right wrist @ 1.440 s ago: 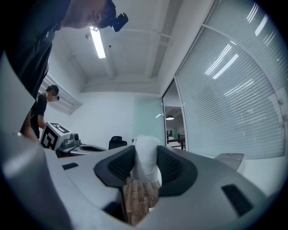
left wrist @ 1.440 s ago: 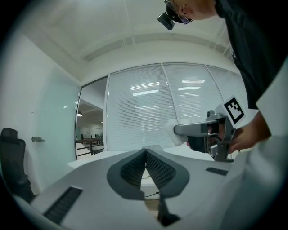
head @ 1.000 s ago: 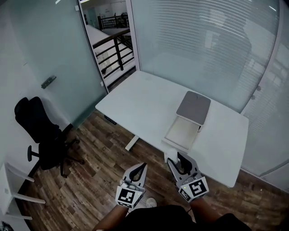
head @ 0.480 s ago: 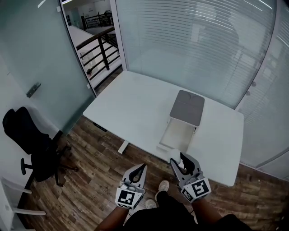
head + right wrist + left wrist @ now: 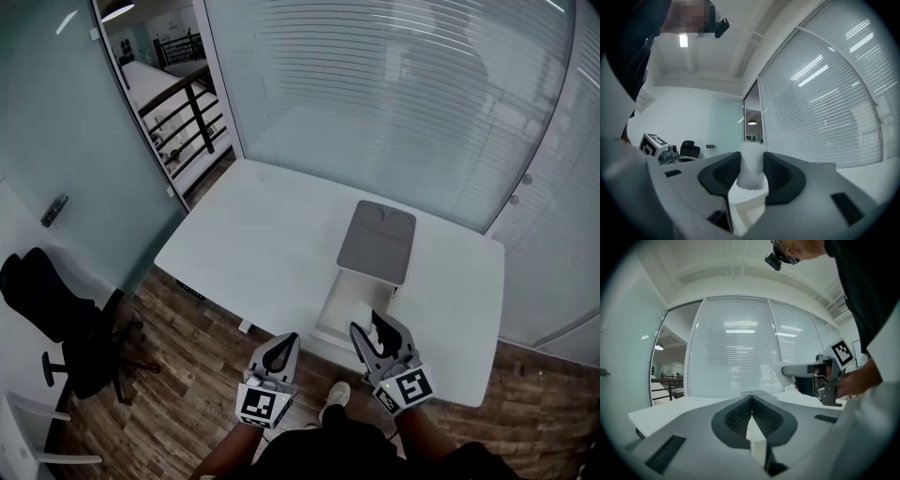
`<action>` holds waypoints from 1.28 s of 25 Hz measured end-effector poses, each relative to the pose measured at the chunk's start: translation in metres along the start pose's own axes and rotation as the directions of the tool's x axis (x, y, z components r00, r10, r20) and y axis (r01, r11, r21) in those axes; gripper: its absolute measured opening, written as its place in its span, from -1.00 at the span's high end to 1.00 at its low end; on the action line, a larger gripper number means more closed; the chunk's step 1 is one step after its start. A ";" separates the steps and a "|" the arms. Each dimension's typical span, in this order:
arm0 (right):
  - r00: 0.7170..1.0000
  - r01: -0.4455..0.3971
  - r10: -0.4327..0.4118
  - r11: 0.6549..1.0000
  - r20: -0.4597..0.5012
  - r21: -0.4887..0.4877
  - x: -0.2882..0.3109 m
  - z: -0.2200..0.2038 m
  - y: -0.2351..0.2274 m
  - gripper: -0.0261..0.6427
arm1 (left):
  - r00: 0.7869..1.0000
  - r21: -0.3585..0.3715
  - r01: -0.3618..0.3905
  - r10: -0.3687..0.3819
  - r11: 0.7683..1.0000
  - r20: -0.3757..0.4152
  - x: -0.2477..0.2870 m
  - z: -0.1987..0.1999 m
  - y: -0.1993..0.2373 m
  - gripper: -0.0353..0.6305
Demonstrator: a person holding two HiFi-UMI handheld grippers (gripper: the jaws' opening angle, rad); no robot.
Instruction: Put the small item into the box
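The white tabletop (image 5: 253, 234) stretches out in front of a frosted glass wall. On its right half sits the box (image 5: 349, 298), its white tray open toward the near edge and its grey lid (image 5: 377, 241) swung back on the far side. The right claw (image 5: 372, 330) hangs at the tray's near end, clamped on the small item (image 5: 752, 164), a white lump standing upright between its pads. The left claw (image 5: 281, 345) is to its left, off the tabletop's near edge above the wooden floor, with its jaws closed together and nothing between them.
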State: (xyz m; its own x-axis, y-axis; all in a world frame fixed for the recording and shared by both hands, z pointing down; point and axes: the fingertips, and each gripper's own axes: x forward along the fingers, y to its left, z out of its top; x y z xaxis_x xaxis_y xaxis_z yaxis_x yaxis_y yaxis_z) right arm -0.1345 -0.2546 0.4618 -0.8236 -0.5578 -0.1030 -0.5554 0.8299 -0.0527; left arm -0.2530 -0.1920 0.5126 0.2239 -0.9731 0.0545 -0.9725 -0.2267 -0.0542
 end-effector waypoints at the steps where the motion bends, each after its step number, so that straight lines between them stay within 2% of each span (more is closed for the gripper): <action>1: 1.000 0.000 0.000 1.000 0.001 0.001 0.007 0.001 -0.007 0.44 | 1.000 0.005 0.001 -0.001 1.000 0.003 0.010 0.003 0.005 0.85; 6: 0.999 -0.018 0.018 1.000 -0.028 -0.003 0.030 -0.007 -0.034 0.44 | 1.000 0.006 0.012 -0.012 1.000 -0.010 0.047 0.003 0.015 0.85; 10: 0.987 -0.105 0.104 0.994 -0.118 -0.003 0.049 -0.029 -0.039 0.44 | 0.999 0.045 0.008 -0.006 0.999 -0.033 0.073 -0.001 0.022 0.85; 13: 0.971 -0.148 0.142 0.989 -0.194 -0.015 0.059 -0.036 -0.041 0.44 | 0.999 0.045 0.002 0.000 0.999 -0.039 0.093 -0.001 0.027 0.85; 17: 0.966 -0.201 0.189 0.978 -0.178 -0.051 0.069 -0.037 -0.045 0.44 | 0.999 0.035 0.000 0.001 0.999 -0.037 0.110 0.001 0.031 0.85; 23: 0.957 -0.171 0.161 0.985 -0.240 -0.020 0.075 -0.064 -0.065 0.43 | 0.998 0.011 0.020 -0.019 1.000 -0.062 0.132 -0.015 0.041 0.86; 26: 0.962 -0.110 0.109 0.994 -0.251 0.010 0.078 -0.092 -0.078 0.43 | 0.997 0.013 0.049 -0.048 0.999 -0.065 0.144 -0.024 0.048 0.86; 30: 0.961 -0.046 0.046 0.999 -0.273 0.009 0.088 -0.090 -0.087 0.44 | 0.994 0.028 0.095 -0.093 0.995 -0.053 0.162 -0.019 0.056 0.85; 32: 0.952 -0.037 0.034 0.999 -0.305 -0.004 0.092 -0.090 -0.087 0.44 | 0.992 0.032 0.125 -0.124 0.992 -0.030 0.172 -0.017 0.056 0.85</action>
State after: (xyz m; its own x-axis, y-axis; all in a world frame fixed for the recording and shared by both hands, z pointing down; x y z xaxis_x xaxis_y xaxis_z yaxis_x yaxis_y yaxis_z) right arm -0.1722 -0.3791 0.5463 -0.8380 -0.5065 0.2032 -0.5247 0.8501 -0.0450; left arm -0.2704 -0.3715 0.5355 0.3410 -0.9357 0.0906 -0.9342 -0.3480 -0.0783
